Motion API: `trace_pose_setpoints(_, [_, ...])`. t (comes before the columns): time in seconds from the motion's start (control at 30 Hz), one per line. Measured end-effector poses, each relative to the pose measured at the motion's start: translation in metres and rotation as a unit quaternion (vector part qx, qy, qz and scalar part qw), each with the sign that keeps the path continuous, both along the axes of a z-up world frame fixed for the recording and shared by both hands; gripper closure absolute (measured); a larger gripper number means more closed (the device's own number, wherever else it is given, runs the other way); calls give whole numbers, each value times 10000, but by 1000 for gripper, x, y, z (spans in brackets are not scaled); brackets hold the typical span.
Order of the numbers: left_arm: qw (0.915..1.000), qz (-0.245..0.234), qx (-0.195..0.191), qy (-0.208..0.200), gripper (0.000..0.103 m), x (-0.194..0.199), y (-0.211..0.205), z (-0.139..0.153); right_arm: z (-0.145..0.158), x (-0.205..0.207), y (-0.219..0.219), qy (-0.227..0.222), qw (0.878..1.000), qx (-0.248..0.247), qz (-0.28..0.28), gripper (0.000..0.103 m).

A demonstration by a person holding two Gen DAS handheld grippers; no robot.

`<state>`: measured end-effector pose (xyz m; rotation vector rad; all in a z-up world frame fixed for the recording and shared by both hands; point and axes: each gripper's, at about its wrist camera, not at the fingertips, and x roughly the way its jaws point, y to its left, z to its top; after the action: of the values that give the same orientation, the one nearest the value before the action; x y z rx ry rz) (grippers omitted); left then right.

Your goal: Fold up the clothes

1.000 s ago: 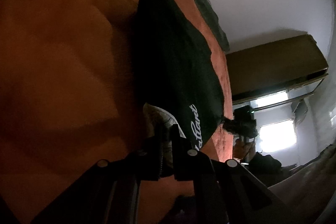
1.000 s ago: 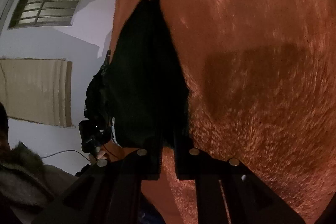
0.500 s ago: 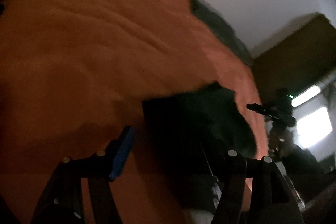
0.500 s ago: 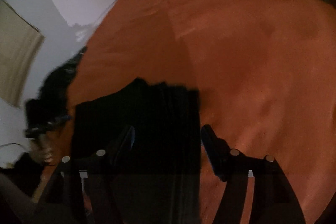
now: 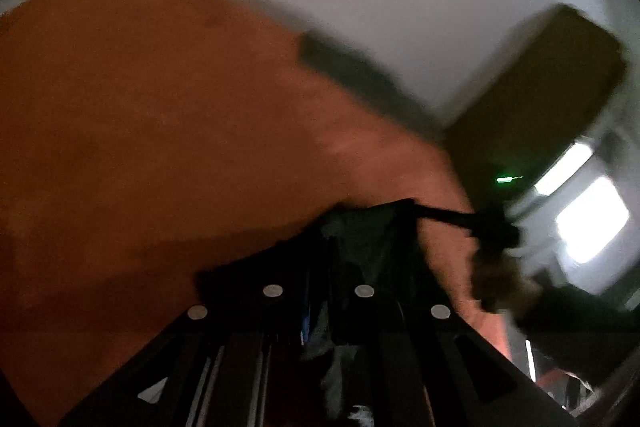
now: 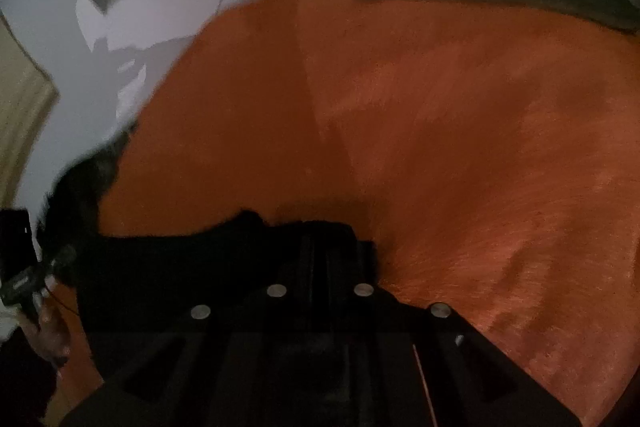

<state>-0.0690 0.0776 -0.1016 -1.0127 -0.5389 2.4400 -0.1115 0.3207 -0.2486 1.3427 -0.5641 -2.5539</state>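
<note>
- Both grippers have just snapped closed on the black garment (image 5: 372, 235): the left gripper (image 5: 320, 267) pinches a dark fold between its jaws, and the right gripper (image 6: 320, 247) clamps the garment's edge.
- Garment hangs low over the orange bed (image 6: 460, 147).
- Risk: thin bites may slip as the cloth lifts, or uneven pulling could skew the fold.
- Dim, blurred views hide how deep each grip sits.

Left tool (image 5: 320, 259) pinches black garment (image 5: 360, 239) above orange blanket (image 5: 160, 127).
</note>
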Motion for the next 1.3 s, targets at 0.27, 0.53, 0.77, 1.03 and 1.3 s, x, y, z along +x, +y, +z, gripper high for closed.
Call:
trace_pose_setpoints(0.27, [9865,732,-326,-1430,96,-37,-29,-91,-28,-38,-14,-423,9984,380,69,99])
trace_pose_setpoints(0.53, [9846,941,-543,-1373,74,-37,-33,-89,-30,-46,-11,-709,9947,495,-562,99])
trace_pose_setpoints(0.77, [9750,1691,-1304,-608,45,46,-8,-13,28,31,-53,-89,9955,529,-781,90])
trace_pose_setpoints(1.03, [9623,1635,-1817,-1197,44,108,87,-50,21,130,-147,143,9896,1269,-659,84])
trace_pose_setpoints(1.3, [9547,1589,-2351,-895,44,142,112,-66,14,165,-180,368,9885,1385,-488,84])
